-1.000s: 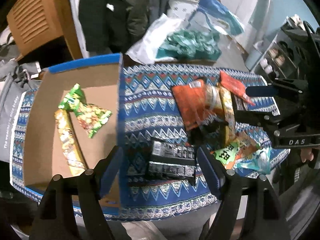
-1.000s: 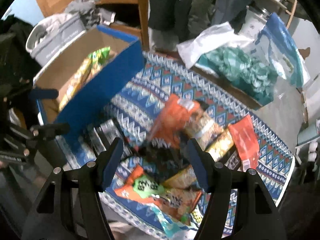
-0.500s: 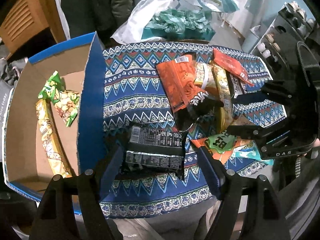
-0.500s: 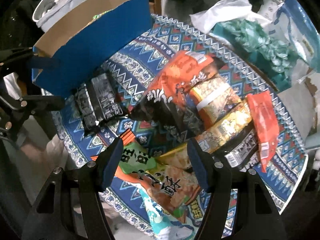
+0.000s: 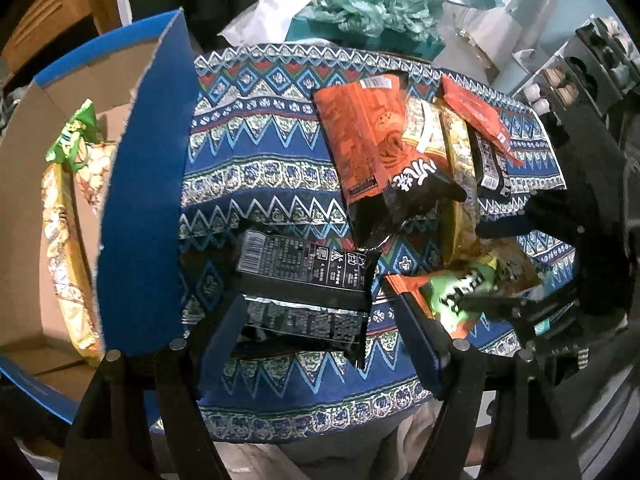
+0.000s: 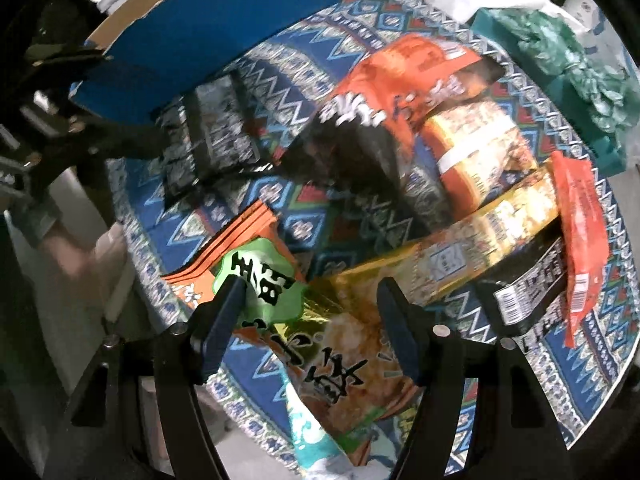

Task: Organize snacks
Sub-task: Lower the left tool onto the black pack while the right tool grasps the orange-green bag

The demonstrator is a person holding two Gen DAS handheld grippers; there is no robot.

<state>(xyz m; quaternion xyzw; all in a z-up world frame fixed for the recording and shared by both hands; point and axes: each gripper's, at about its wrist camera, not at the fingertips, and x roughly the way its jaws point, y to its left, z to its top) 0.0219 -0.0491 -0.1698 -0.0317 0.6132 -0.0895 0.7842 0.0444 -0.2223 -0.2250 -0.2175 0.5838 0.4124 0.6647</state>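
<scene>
1. My left gripper (image 5: 318, 334) points down at the black snack packet (image 5: 304, 280); its jaws stand apart either side of the packet's near end, and I cannot tell whether the pads touch it.
2. My right gripper (image 6: 310, 328) hangs over the orange packet with a green label (image 6: 264, 292). Its jaws have just been widening and stand apart, with the label and a gold patch between them. The left pad overlaps the label's edge; whether it presses I cannot say.
3. That view is blurred, so the print on the packets is barely readable, and the gripper frames hide the packet's lower end.
4. The rest of the snacks lie piled at the table's far right: an orange-and-black bag (image 5: 376, 152) on top, a long gold packet (image 6: 472, 256) and a red packet (image 5: 476, 116) partly tucked under one another.
5. The cardboard box (image 5: 136, 216) with blue outside walls stands left of the black packet. Its wall cuts off most of the green peanut bag (image 5: 78, 136) and yellow packet (image 5: 64, 264) inside.
6. Everything rests on a round table under a blue patterned cloth (image 5: 256, 152).
7. Beyond it are a white plastic bag (image 5: 280, 4), a teal bundle (image 5: 372, 12) and dark coats, all cropped by the lens edge.
</scene>
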